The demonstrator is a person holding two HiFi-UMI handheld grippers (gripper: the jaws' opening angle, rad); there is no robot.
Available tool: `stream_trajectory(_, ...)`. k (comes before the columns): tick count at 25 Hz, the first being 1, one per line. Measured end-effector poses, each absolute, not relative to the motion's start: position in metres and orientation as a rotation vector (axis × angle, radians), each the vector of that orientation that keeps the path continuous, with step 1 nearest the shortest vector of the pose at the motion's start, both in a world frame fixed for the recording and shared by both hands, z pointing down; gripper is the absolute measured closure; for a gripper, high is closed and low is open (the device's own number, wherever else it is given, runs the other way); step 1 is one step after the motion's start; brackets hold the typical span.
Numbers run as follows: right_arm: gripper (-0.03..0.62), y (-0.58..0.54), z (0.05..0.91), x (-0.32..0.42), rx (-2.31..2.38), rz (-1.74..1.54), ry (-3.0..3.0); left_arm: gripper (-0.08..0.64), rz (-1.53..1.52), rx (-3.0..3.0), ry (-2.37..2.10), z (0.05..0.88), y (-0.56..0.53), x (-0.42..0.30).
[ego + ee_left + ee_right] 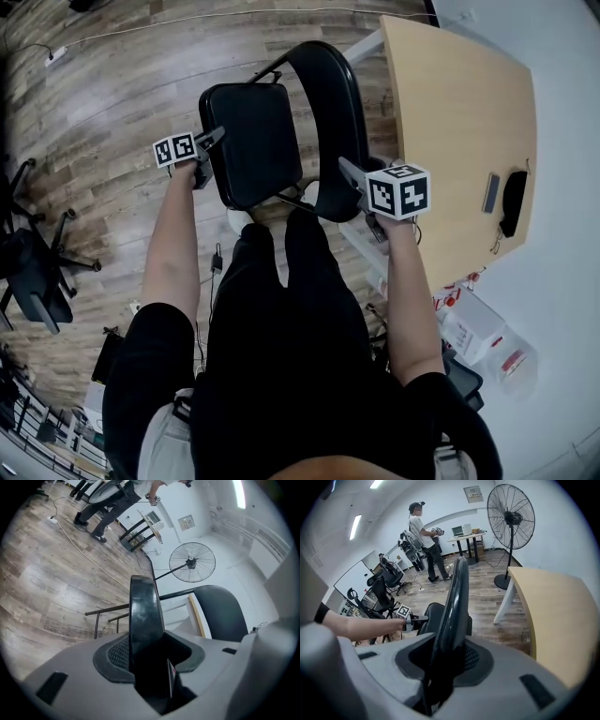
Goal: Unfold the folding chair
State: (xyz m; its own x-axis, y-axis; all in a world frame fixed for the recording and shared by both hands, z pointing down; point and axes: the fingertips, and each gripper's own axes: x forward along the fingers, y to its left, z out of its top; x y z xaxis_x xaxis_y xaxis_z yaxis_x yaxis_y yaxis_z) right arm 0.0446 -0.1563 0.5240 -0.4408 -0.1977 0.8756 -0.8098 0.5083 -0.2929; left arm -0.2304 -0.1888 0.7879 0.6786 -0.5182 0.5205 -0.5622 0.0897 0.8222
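Note:
The black folding chair stands in front of me on the wood floor. In the head view its padded seat tilts up at the left and its curved backrest rises at the right. My left gripper is shut on the seat's left edge, and that edge runs up between the pads of the left gripper. My right gripper is shut on the near rim of the backrest, and this rim stands between the right gripper's pads. The chair's legs are mostly hidden.
A light wooden table stands close on the chair's right, with a phone and a dark object on it. A pedestal fan stands behind the table. An office chair is at the left. A person stands far back; cables cross the floor.

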Motion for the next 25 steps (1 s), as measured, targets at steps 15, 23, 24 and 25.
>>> stream_trajectory(15, 0.498, -0.17, 0.572, 0.082, 0.767, 1.084, -1.936, 0.368, -0.139, 1.597, -0.783, 0.854, -0.171, -0.281)
stream_trajectory(23, 0.502, -0.177, 0.599, 0.102, 0.746, 1.148, -1.924, 0.37, -0.15, 1.588, -0.757, 0.884, -0.165, -0.298)
stream_trajectory(24, 0.502, -0.178, 0.601, 0.104, 0.74, 1.156, -1.927, 0.37, -0.163, 1.585, -0.74, 0.886, -0.165, -0.298)
stream_trajectory(25, 0.502, -0.179, 0.603, 0.106, 0.735, 1.164, -1.931, 0.37, -0.201, 1.577, -0.705, 0.885, -0.165, -0.295)
